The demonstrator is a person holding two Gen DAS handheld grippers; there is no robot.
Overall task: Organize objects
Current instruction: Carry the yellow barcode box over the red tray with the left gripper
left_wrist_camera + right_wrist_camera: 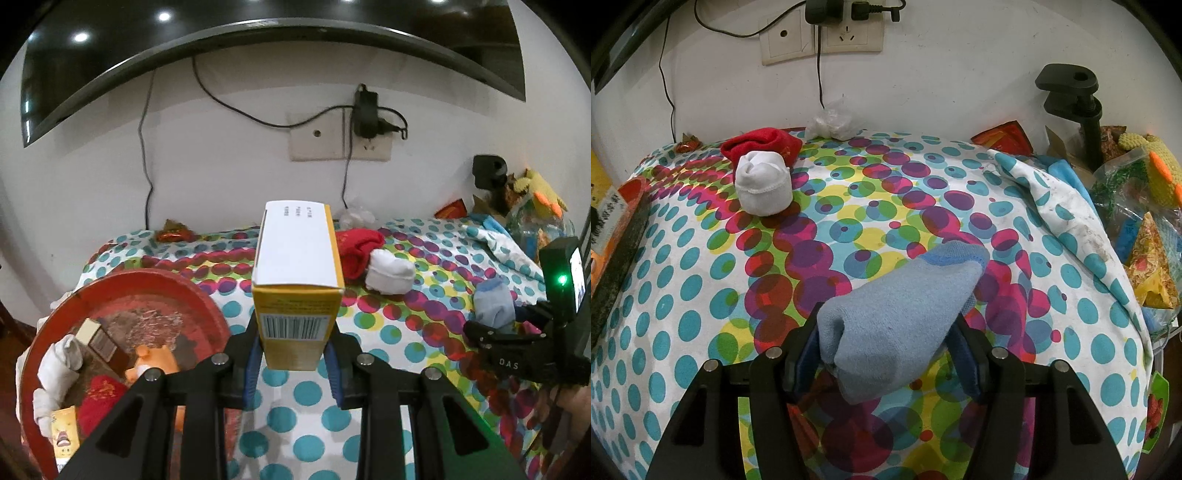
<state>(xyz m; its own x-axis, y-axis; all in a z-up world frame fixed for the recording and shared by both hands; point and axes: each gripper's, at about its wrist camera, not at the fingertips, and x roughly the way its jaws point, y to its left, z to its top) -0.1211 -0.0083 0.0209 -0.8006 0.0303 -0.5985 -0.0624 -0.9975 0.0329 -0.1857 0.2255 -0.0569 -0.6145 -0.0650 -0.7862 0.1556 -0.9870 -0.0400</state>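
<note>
Sorting seems underway: left tool [293, 360] clamps the yellow box [297, 291] above the surface beside the red tray [122, 288], likely its destination; right tool [886, 354] grips the blue sock [897, 317].

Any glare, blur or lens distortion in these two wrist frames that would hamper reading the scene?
Left wrist view: strong fisheye bending, the dark TV screen bows and carries bright ceiling-light reflections; the yellow box in the left gripper is sharp, barcode readable. Right wrist view: even, soft light, no glare; the blue sock in the right gripper is crisp, edges warp and darken.
</note>
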